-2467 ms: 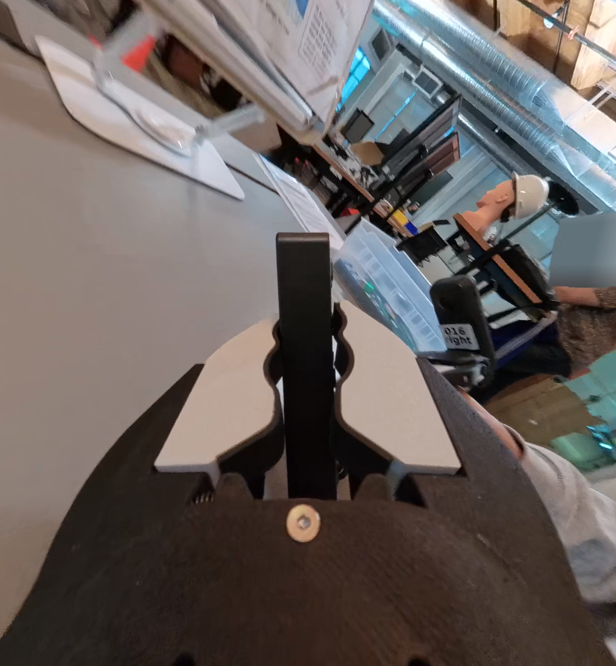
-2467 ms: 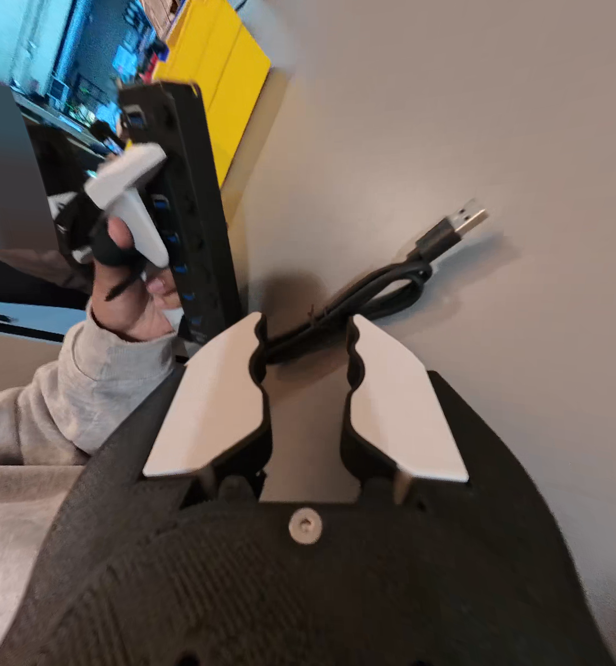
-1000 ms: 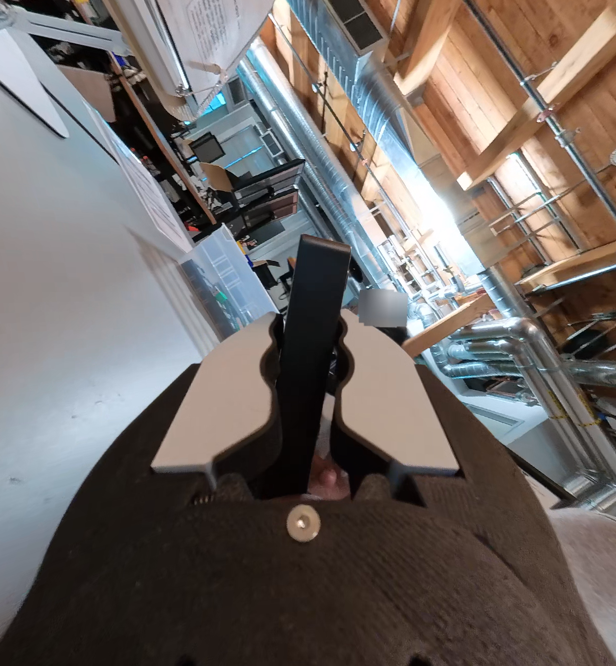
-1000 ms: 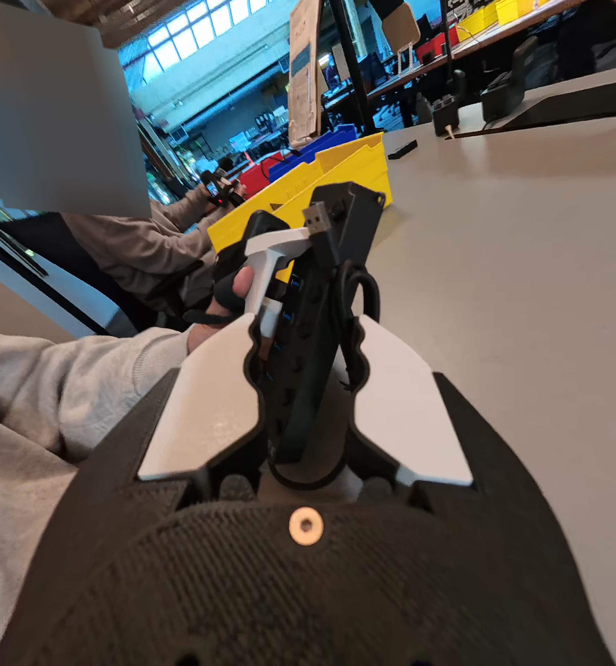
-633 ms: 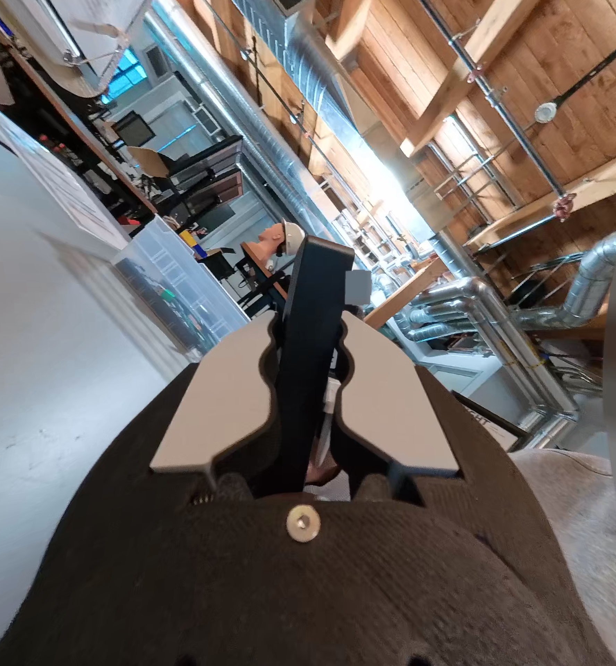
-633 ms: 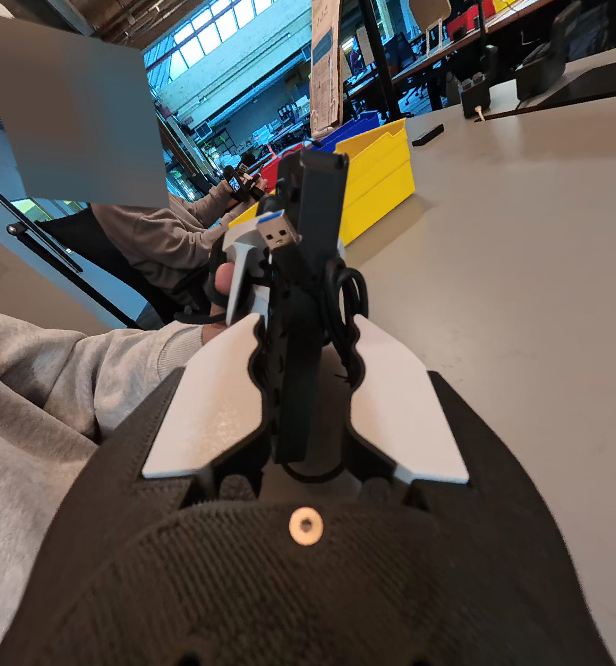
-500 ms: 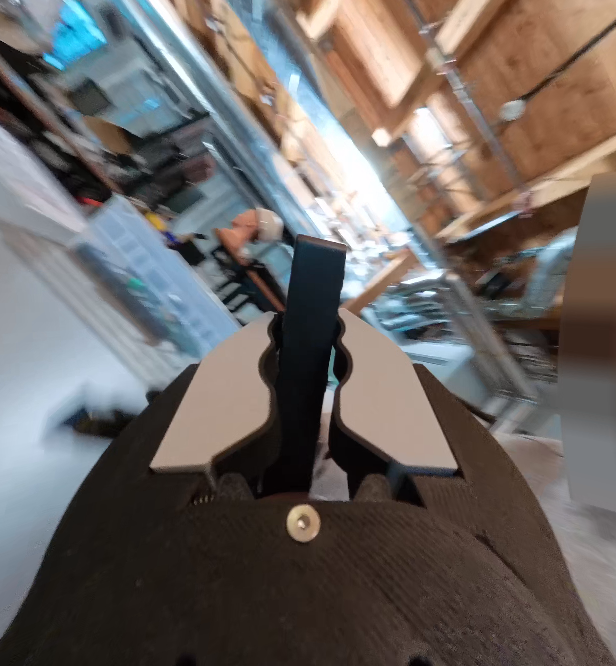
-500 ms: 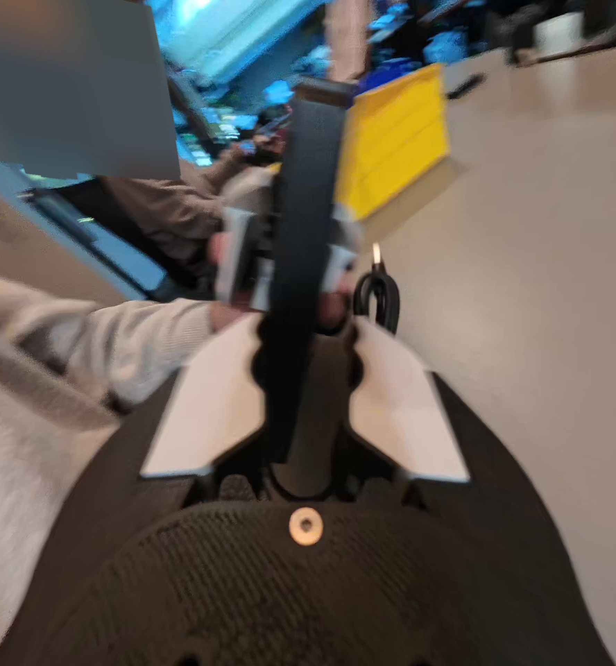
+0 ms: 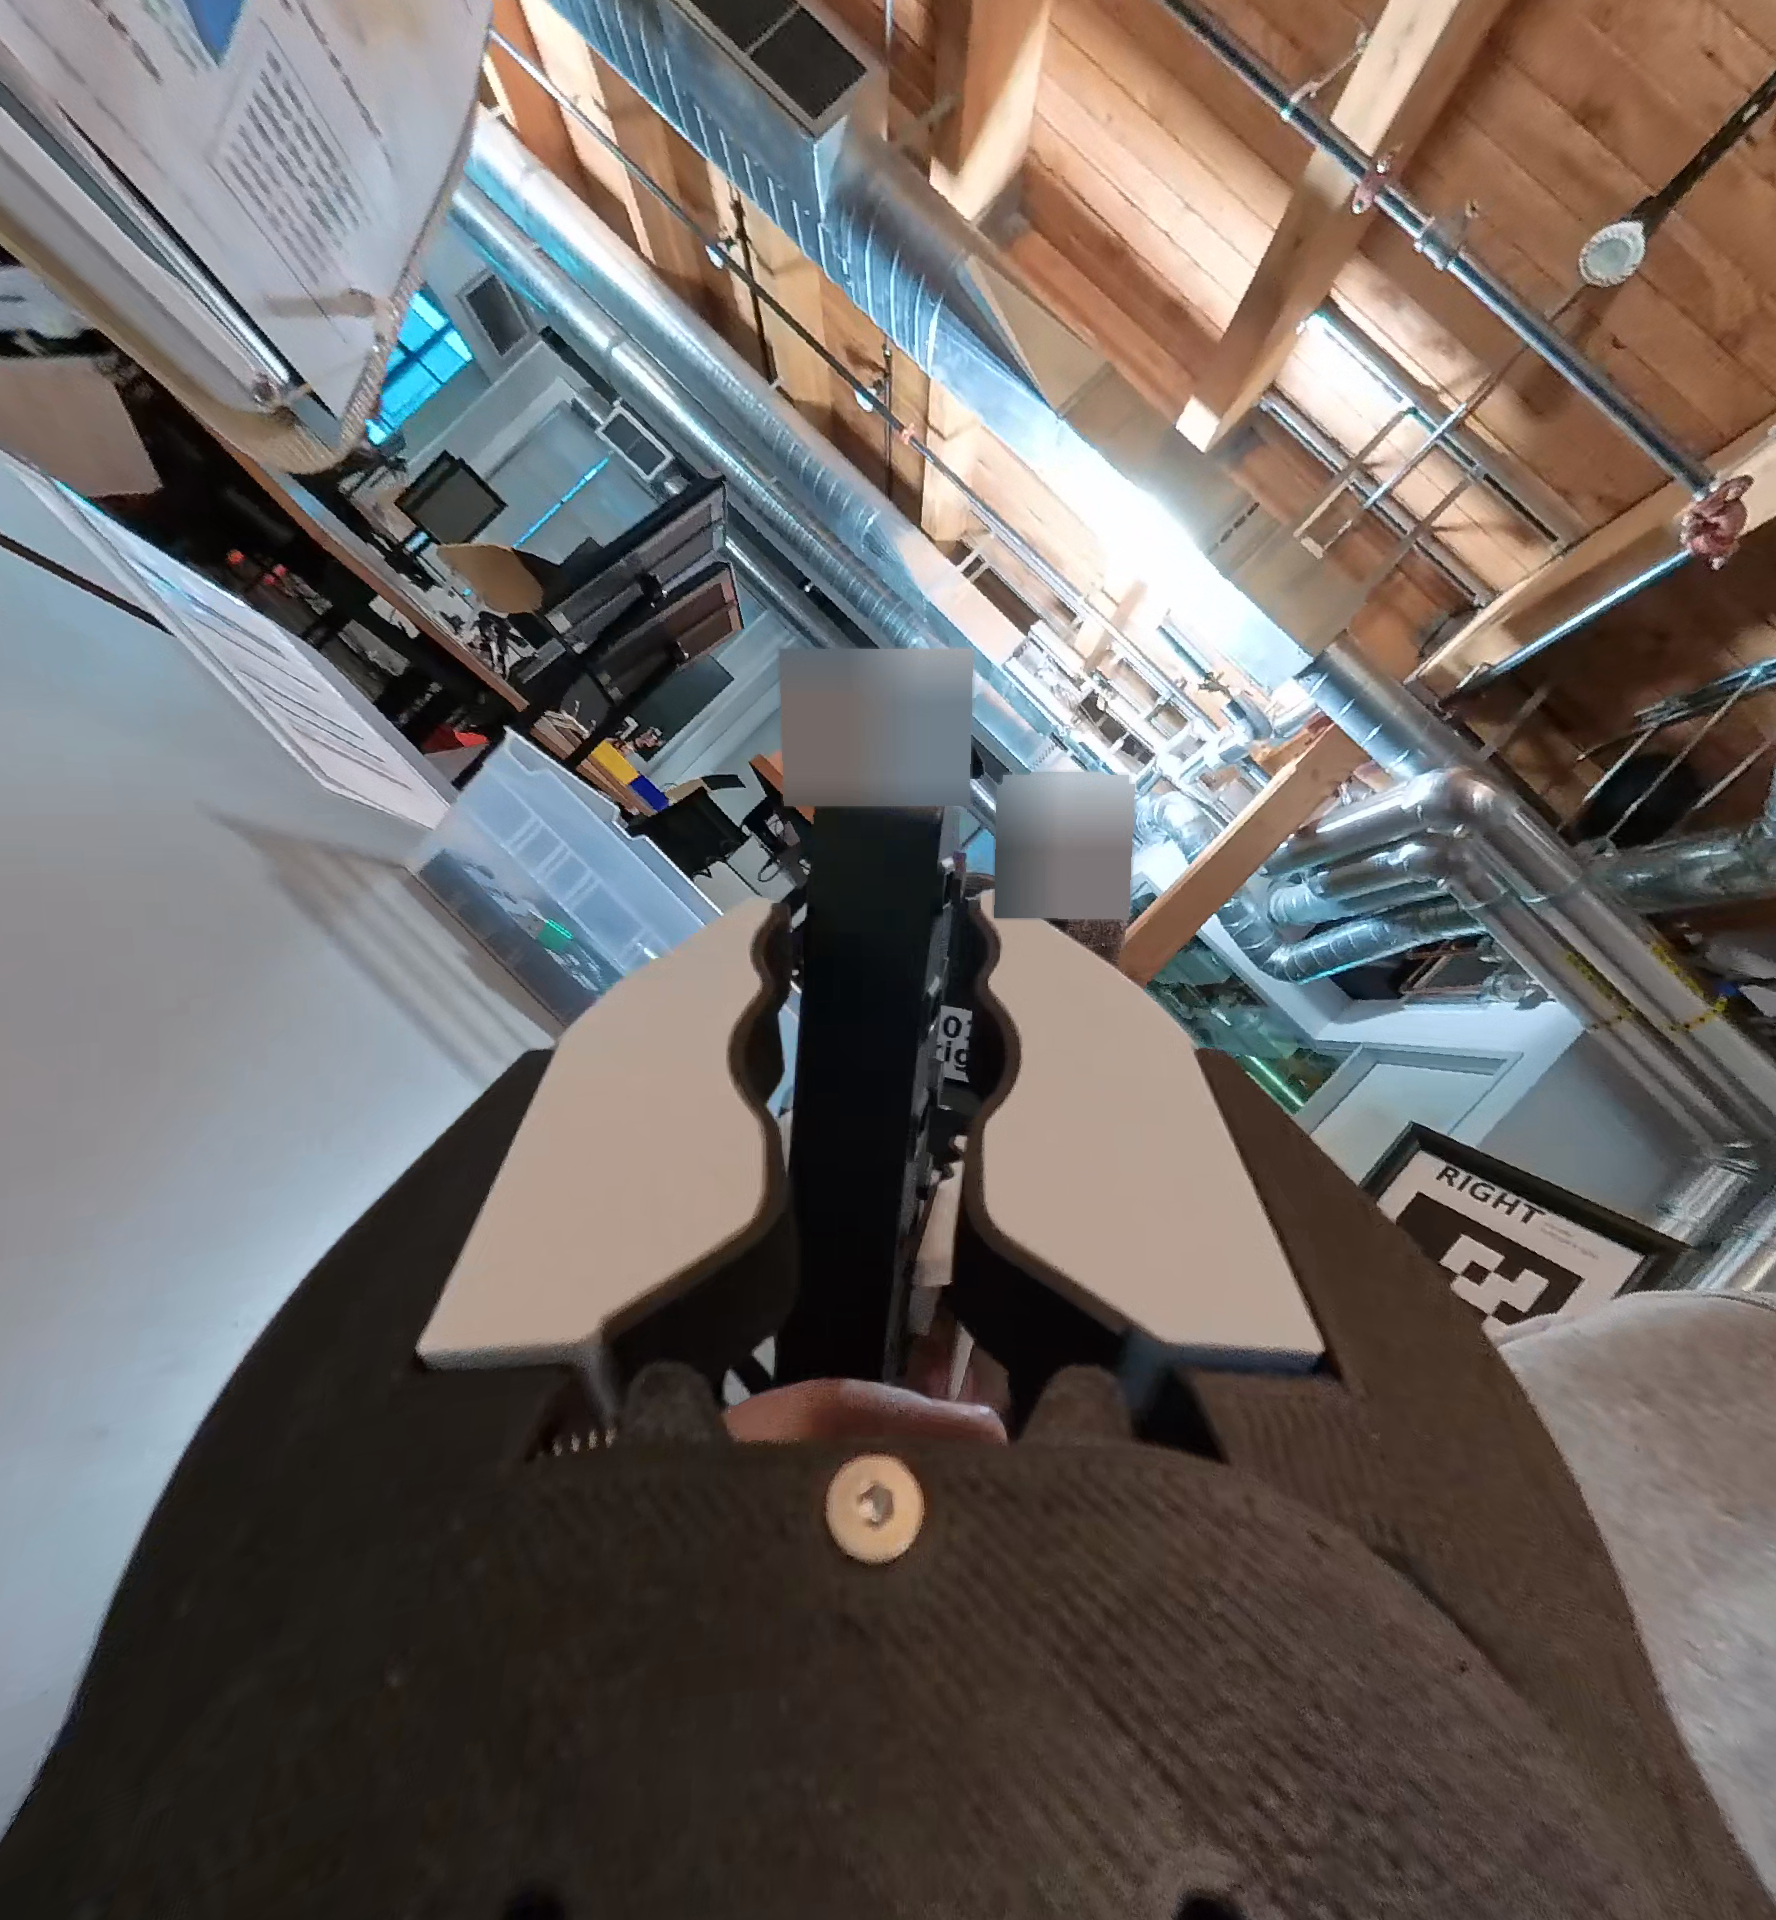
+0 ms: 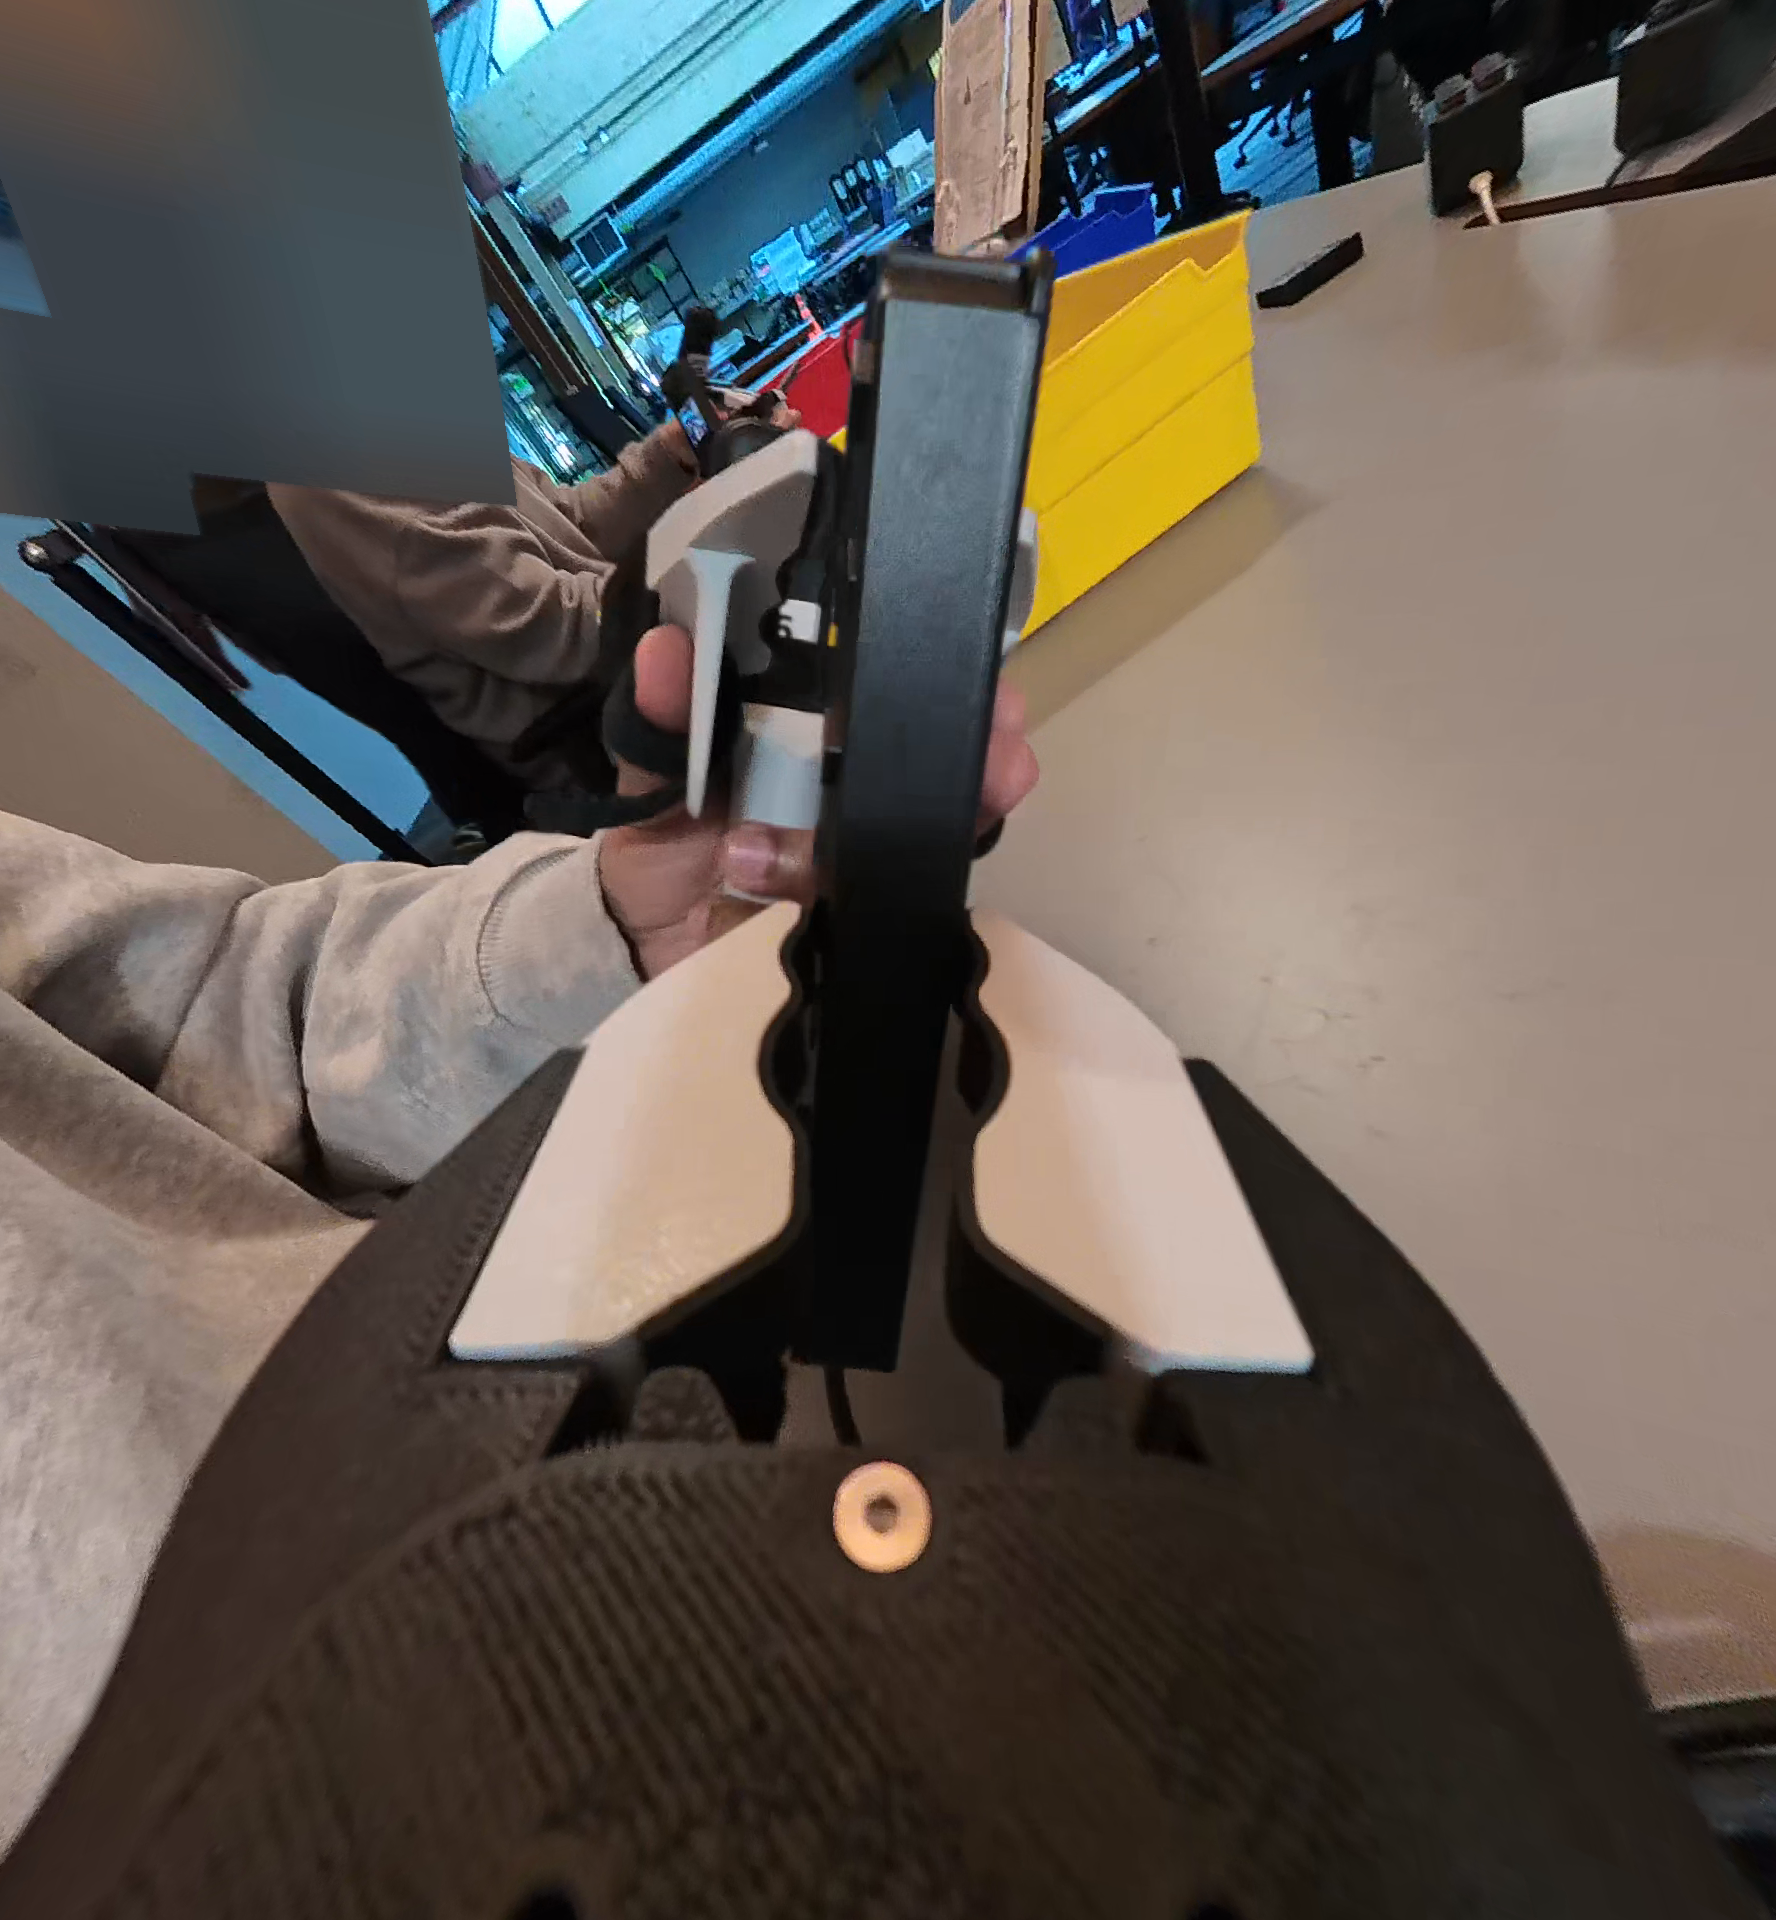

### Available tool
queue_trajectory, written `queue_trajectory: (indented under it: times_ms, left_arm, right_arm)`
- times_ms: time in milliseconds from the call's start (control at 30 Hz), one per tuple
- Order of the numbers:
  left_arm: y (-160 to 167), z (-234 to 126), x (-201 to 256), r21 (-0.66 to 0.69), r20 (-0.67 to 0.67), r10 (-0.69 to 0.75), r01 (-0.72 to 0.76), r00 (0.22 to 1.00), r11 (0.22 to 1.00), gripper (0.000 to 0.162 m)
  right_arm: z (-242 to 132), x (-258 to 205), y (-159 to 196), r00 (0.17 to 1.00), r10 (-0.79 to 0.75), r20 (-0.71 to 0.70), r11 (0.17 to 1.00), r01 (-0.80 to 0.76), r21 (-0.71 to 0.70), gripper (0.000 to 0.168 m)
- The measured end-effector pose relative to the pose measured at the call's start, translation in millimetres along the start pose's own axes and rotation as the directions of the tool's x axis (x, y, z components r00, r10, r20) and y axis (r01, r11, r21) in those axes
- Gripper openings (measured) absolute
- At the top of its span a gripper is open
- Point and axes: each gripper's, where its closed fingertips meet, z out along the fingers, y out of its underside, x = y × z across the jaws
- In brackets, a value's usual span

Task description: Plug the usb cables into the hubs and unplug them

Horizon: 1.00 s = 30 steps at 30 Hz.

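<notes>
On my left wrist view, the left claw (image 9: 876, 1049) is pinching the black hub (image 9: 863, 1039), a long bar that stands upright in the middle of the frame between the two pale fingers (image 9: 614, 1174). Its top end runs up under a blurred patch. Along the hub's right edge I can make out some dark hardware and a bit of white plastic, but not clearly enough to say what is plugged there. A fingertip shows at the base of the hub, just above the claw's screw. The pale counter (image 9: 136, 1039) fills the left of the frame, with a clear plastic bin (image 9: 551, 883) beyond it, and wooden beams and silver ducts overhead.

On my right wrist view, the same hub (image 10: 925, 675) rises through the centre of the frame, lifted clear of the beige counter (image 10: 1486, 831). The right claw (image 10: 879, 1070) sits around its lower end; the left finger looks close against it and there is a slim gap on the right, so I cannot tell whether it is truly clamped. A thin black cable (image 10: 842, 1403) hangs just below the hub's bottom end, near the screw. Higher up, the other claw (image 10: 822, 582) grips the hub from behind, held by a hand (image 10: 676, 862) in a grey sleeve. A yellow bin (image 10: 1144, 416) sits on the counter behind.
</notes>
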Motion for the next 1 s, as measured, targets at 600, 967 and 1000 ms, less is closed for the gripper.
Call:
queue_trajectory:
  times_ms: [600,967,1000]
  left_arm:
    - [-2.8,-6.9,-17.3,0.013,0.005,-0.085,0.085,0.996,0.996,0.036]
    - [-0.1,-7.0,-19.4,0.003,0.005,-0.111,0.111,0.994,0.994,0.034]
    - [1.1,-6.4,-19.3,-0.003,0.005,-0.108,0.108,0.994,0.994,0.034]
  right_arm:
    - [-200.5,-26.8,-235.8,0.965,-0.125,-0.231,0.842,0.226,0.490,0.025]
    - [-317.0,59.9,-247.7,0.855,0.078,-0.513,0.860,0.202,0.468,0.025]
    - [-321.3,68.8,-239.5,0.867,0.114,-0.485,0.849,0.169,0.501,0.025]
